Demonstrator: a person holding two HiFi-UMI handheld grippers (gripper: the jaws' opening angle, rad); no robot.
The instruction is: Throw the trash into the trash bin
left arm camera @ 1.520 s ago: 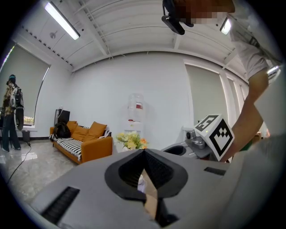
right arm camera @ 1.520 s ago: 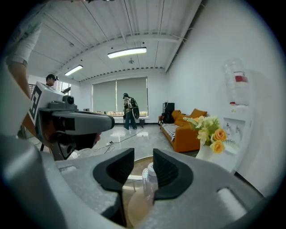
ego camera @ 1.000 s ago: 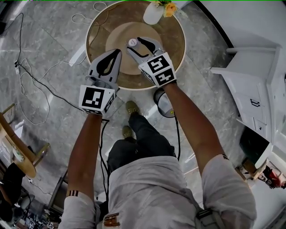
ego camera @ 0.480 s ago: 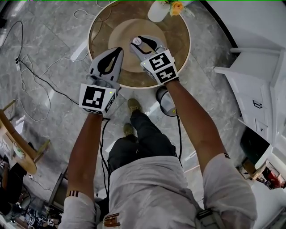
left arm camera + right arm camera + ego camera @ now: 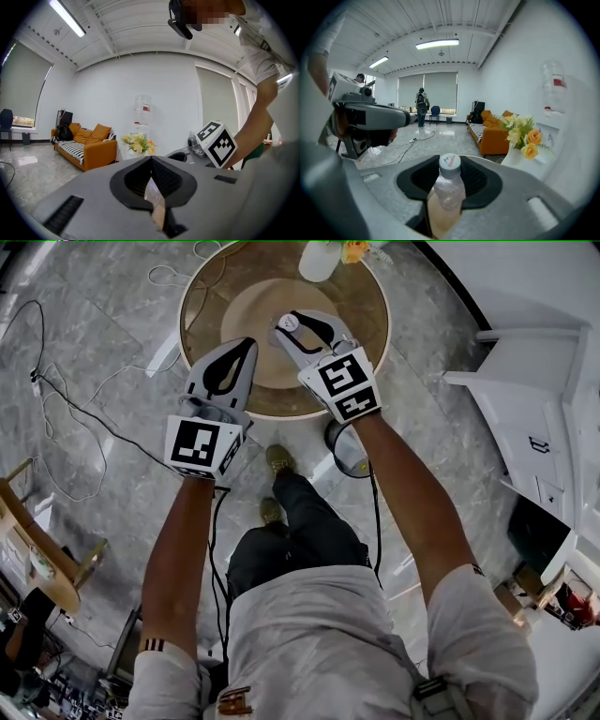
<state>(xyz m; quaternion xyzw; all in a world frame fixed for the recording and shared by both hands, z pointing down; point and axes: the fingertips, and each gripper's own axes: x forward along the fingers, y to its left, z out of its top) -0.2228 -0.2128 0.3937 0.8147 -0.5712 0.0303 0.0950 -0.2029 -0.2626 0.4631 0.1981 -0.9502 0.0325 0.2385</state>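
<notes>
A clear plastic bottle (image 5: 449, 186) with a white cap (image 5: 288, 323) stands upright between the jaws of my right gripper (image 5: 300, 321), over the round wooden table (image 5: 211, 306). The jaws are closing and their pads press on the bottle's sides. My left gripper (image 5: 247, 342) hovers over the table's near left edge, shut, with its tips together and nothing seen in it. The round trash bin (image 5: 343, 454) stands on the floor just below the table's near edge, partly hidden by my right forearm.
A white vase of yellow flowers (image 5: 320, 257) stands at the table's far side. Cables (image 5: 70, 399) trail over the grey marble floor on the left. White cabinets (image 5: 534, 409) line the right. An orange sofa (image 5: 86, 145) stands farther off.
The right gripper's jaws have narrowed onto the bottle, and it has shifted slightly away with the bottle. The left gripper has stayed where it was.
</notes>
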